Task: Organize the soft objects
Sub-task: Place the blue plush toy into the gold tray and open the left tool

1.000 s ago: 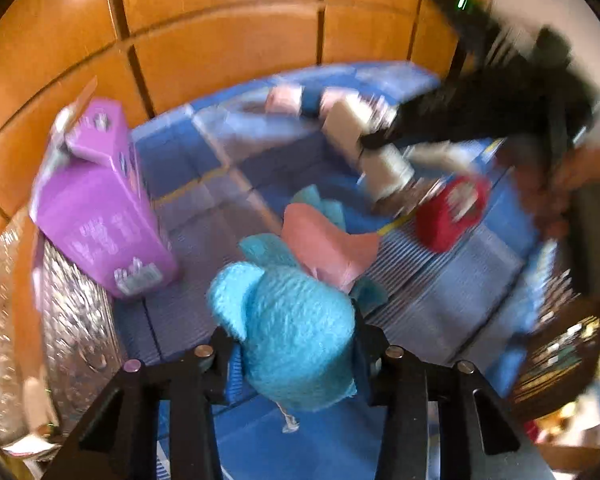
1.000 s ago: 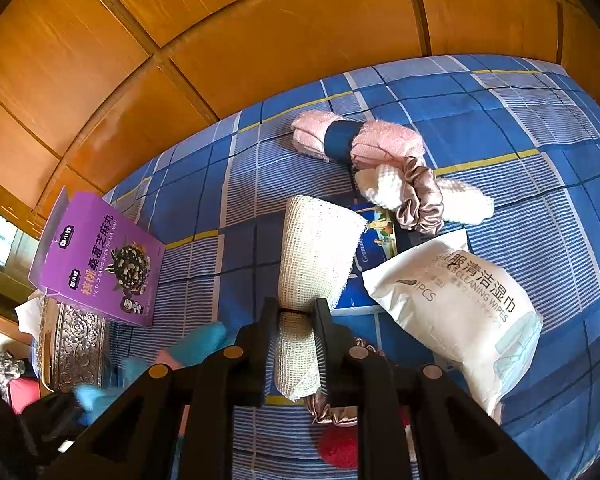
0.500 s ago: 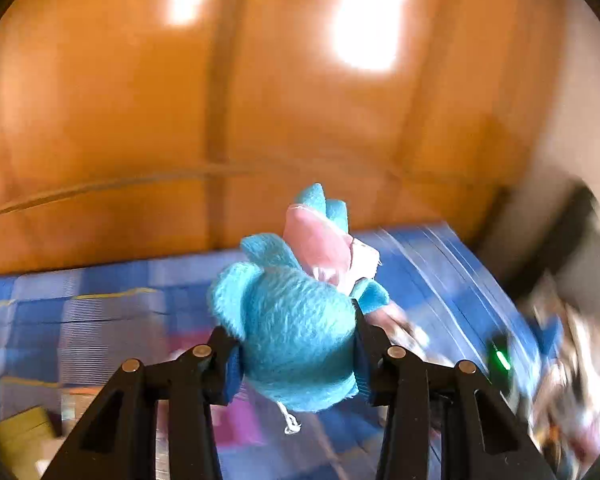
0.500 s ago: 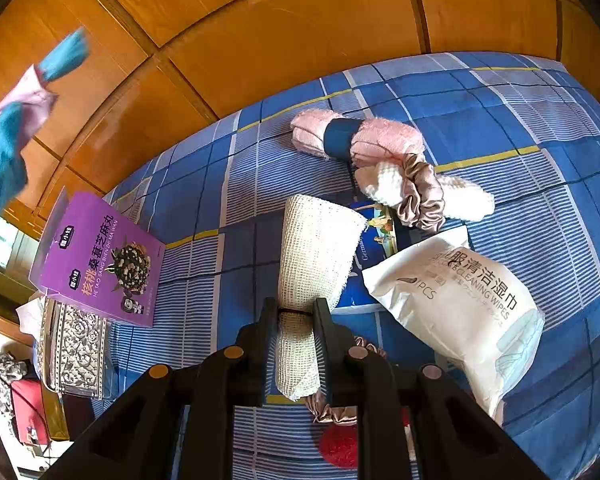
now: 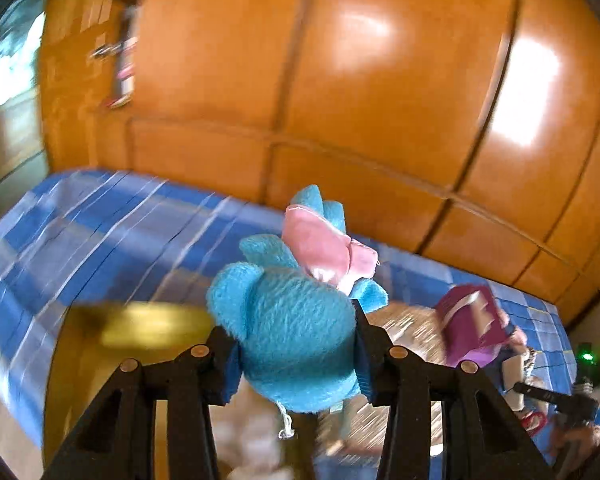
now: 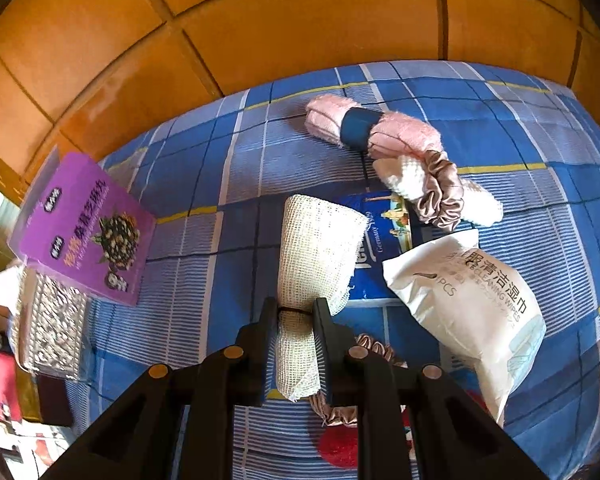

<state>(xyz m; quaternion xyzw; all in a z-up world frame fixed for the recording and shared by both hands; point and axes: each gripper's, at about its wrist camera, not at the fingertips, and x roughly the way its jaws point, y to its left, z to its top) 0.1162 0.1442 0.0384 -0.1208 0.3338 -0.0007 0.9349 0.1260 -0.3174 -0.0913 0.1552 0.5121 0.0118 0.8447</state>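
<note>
I am holding a blue plush toy (image 5: 296,344) firmly in my left claw (image 5: 296,354), the pads pressing into its sides and lifting it clear of the bed; its pink part is pointing away from the lens. My right claw (image 6: 296,334) is clamped nearly shut on the narrow tied end of a white mesh cloth roll (image 6: 312,256), whose wide end is lying on the blue checked bedspread (image 6: 204,184). I am judging the sorting as partly under way: a pink rolled towel (image 6: 380,132), a white knit cloth with a satin scrunchie (image 6: 440,196) around it, and a wet wipes pack (image 6: 468,296) are lying loose and ungathered. A purple box (image 6: 88,228) is standing near the bed's edge beside an embossed silver tin (image 6: 48,324). Glossy orange wood panelling (image 6: 300,20) is backing the bed. The left view is blurring heavily.
</note>
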